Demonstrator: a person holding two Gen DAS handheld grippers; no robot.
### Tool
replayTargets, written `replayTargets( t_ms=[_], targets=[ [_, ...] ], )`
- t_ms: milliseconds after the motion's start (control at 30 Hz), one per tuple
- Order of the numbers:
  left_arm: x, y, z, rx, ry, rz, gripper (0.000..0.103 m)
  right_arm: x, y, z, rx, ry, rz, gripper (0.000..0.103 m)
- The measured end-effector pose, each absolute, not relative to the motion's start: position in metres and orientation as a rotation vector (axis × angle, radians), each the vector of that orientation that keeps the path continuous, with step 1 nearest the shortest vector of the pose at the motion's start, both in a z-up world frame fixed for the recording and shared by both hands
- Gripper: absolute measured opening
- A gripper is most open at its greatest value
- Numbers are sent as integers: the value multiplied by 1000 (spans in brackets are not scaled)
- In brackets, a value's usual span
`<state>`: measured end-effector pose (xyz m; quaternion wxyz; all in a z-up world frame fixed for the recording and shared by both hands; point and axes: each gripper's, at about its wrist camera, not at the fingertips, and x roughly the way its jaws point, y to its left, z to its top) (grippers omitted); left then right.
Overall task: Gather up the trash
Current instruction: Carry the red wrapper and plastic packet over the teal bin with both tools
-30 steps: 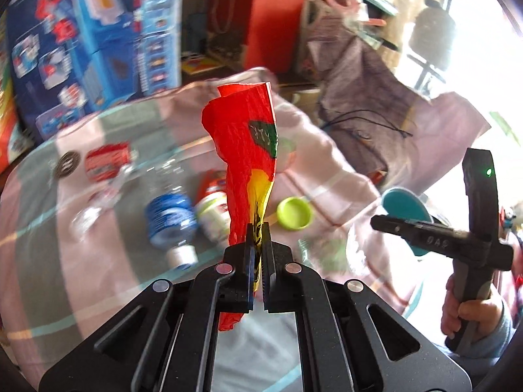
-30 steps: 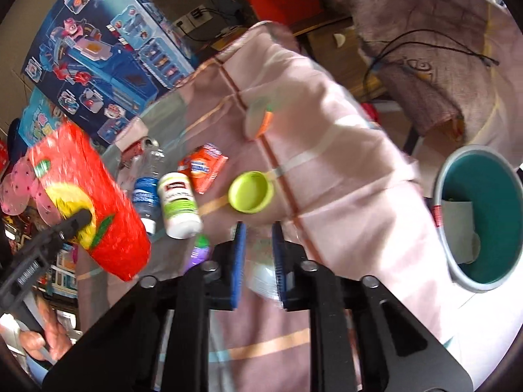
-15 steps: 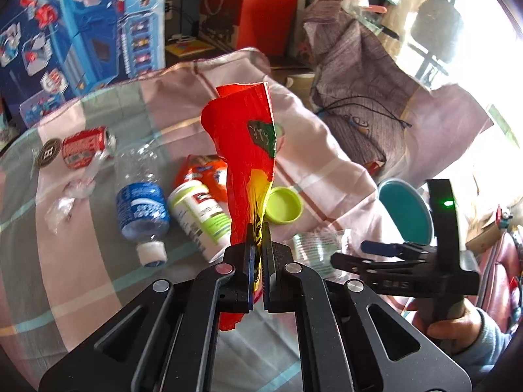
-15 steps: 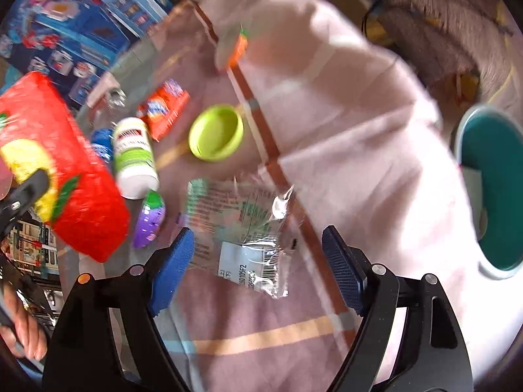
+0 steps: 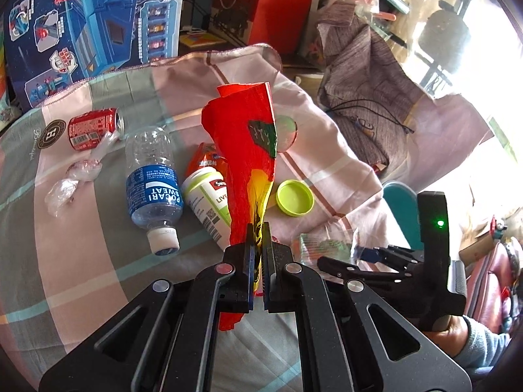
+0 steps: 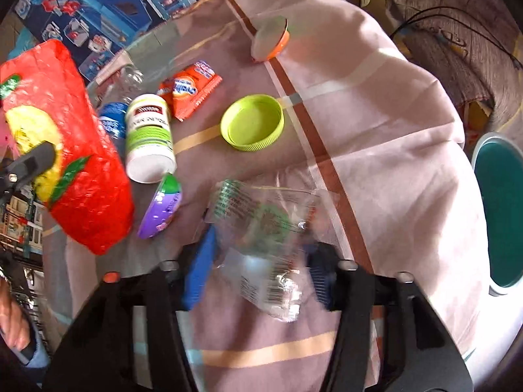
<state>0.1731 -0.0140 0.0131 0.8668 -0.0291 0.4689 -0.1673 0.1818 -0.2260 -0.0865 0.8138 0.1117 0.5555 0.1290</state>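
Note:
My left gripper (image 5: 258, 241) is shut on a red and yellow snack bag (image 5: 250, 150), held upright above the table; the bag also shows in the right wrist view (image 6: 65, 150). My right gripper (image 6: 258, 261) is open, its blue pads on either side of a clear plastic wrapper (image 6: 261, 228) lying on the cloth. The right gripper also shows in the left wrist view (image 5: 359, 258), low over the wrapper (image 5: 320, 245). A teal bin (image 6: 500, 209) stands on the floor to the right of the table.
On the cloth lie a lime lid (image 6: 251, 125), a white supplement bottle (image 6: 148, 137), a purple pack (image 6: 161, 207), an orange sachet (image 6: 189, 86), a Pocari Sweat bottle (image 5: 152, 189), a red can (image 5: 93, 127), crumpled plastic (image 5: 75, 179) and an orange-rimmed lid (image 6: 271, 39). Clutter lies behind.
My right gripper opened wide and came down around the clear wrapper, now closing in on it. My left gripper kept hold of the red bag and shifted slightly.

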Motion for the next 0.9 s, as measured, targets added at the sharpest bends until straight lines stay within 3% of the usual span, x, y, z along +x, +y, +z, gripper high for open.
replayTargets(
  t_ms=[467,900],
  targets=[
    [173,-46,42,-56,925,-448,4,184,-285,-23,341,1025,191,31],
    [179,-216,55,78,898,-714,4,142,-440,19,458,841,-63,31]
  ],
)
